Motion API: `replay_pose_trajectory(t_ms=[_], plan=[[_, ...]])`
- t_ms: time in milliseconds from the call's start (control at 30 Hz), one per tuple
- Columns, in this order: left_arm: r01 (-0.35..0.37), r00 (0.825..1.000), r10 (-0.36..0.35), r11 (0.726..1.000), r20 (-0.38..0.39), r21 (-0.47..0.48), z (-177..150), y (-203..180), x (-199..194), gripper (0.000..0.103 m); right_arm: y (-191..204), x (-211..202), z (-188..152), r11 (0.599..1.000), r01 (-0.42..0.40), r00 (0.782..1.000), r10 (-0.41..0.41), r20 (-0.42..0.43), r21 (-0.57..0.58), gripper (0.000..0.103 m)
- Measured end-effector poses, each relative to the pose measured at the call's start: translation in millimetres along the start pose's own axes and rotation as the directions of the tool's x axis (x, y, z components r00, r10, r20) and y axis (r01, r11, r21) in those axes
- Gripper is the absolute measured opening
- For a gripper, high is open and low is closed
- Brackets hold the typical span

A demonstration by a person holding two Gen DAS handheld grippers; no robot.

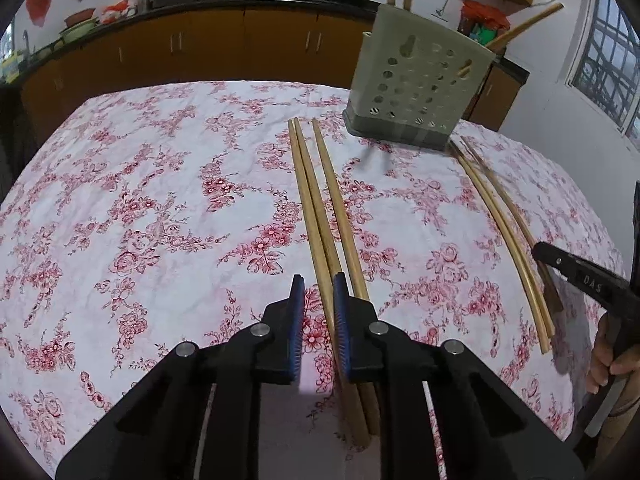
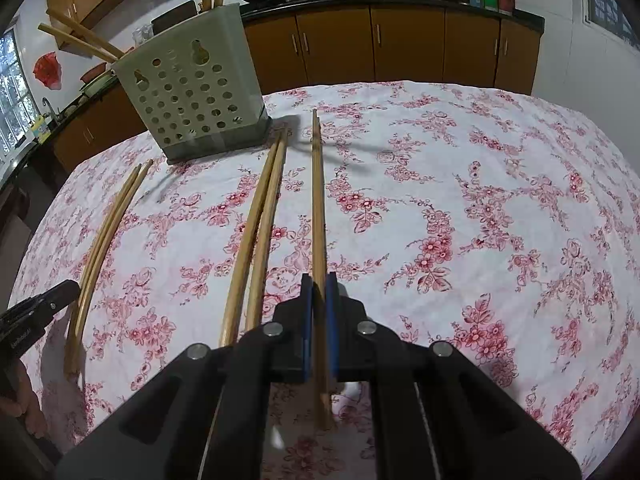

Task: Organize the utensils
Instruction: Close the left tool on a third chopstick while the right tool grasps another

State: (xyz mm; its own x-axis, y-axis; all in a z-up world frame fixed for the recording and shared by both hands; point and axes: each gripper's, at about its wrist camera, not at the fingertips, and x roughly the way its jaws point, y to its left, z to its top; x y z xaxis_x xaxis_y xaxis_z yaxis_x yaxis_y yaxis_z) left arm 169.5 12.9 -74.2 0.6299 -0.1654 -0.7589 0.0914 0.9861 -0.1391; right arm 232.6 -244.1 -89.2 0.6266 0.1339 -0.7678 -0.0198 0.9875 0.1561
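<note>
A pale perforated utensil holder (image 1: 416,88) stands at the far side of the table and holds several chopsticks; it also shows in the right wrist view (image 2: 192,88). Three wooden chopsticks (image 1: 316,208) lie lengthwise before my left gripper (image 1: 319,292), which is open and empty just left of them, one running under its right finger. My right gripper (image 2: 319,292) is shut on a pair of chopsticks (image 2: 319,200) that point toward the holder. Two chopsticks (image 2: 260,232) lie left of it, and more (image 2: 104,232) lie further left.
The table wears a white cloth with red flowers (image 1: 140,208). Brown cabinets and a dark counter (image 1: 240,36) with woks stand behind it. The other gripper shows at the right edge of the left view (image 1: 580,276) and the left edge of the right view (image 2: 36,312).
</note>
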Motion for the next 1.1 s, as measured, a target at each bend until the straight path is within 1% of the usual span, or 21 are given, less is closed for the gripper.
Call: replay_pose_trajectory(t_ms=[100, 133, 167, 433, 733, 933, 1100], plan=[[-0.004, 1.0, 0.004, 1.0, -0.003, -0.001, 0, 0, 0, 0.016, 1, -1, -1, 1.0, -0.006, 1.0, 0.006, 0.0, -0.006, 0.009], [-0.016, 1.0, 0.016, 1.0, -0.015, -0.001, 0, -1, 3, 0.011, 1, -1, -2, 1.0, -0.007, 1.0, 0.007, 0.0, -0.008, 0.009], [-0.026, 1.0, 0.026, 1.0, -0.011, 0.004, 0, -1, 3, 0.009, 2, -1, -2, 1.0, -0.009, 1.0, 0.009, -0.001, -0.01, 0.009], [-0.047, 0.999, 0.047, 0.999, -0.011, 0.004, 7, 0, 8, 0.008, 2, -2, -4, 1.0, -0.013, 1.0, 0.013, 0.002, -0.019, 0.009], [-0.093, 0.996, 0.092, 0.995, -0.007, -0.04, 34, 26, 24, 0.008, -8, 7, 11, 1.0, 0.02, 1.0, -0.02, 0.021, 0.009, 0.009], [-0.076, 0.997, 0.076, 0.996, 0.006, -0.049, 37, 33, 26, 0.008, -15, 13, 18, 1.0, 0.022, 0.999, -0.022, 0.029, 0.02, 0.009], [-0.057, 0.998, 0.058, 0.996, 0.007, -0.069, 35, 37, 24, 0.008, -14, 11, 15, 1.0, 0.03, 0.999, -0.03, 0.028, 0.009, 0.009]])
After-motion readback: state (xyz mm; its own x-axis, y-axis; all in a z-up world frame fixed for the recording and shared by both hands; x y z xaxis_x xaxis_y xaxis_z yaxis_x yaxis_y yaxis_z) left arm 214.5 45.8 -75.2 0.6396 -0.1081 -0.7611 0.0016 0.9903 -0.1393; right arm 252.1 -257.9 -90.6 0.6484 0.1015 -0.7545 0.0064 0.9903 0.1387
